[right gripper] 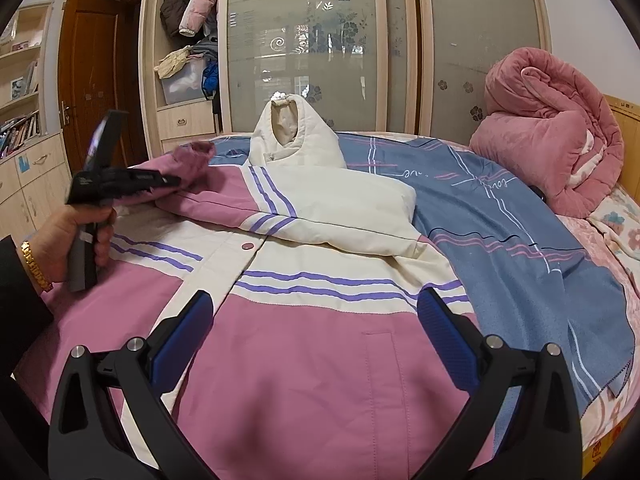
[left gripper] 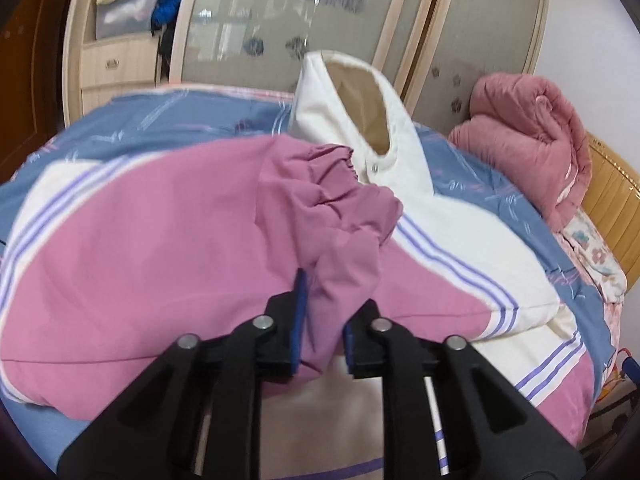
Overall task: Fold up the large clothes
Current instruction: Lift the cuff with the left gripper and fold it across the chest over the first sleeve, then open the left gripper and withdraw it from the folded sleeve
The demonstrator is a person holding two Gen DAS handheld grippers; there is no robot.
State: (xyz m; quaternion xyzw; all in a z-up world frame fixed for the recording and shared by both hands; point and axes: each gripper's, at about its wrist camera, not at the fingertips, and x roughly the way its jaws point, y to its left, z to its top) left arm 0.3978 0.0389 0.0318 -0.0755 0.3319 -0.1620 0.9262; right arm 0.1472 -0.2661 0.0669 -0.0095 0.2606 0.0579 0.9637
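A large pink and cream jacket with purple stripes lies front-up on the bed, its cream hood standing up at the far end. One cream sleeve is folded across the chest. My left gripper is shut on the pink sleeve just behind its gathered cuff, and holds it over the jacket's body. In the right wrist view the left gripper sits at the left in a person's hand. My right gripper hovers wide open over the jacket's lower front, holding nothing.
A blue patterned bedsheet covers the bed. A rolled pink quilt lies at the right by the wooden headboard. Behind the bed stands a wardrobe with frosted sliding doors and open shelves of clothes.
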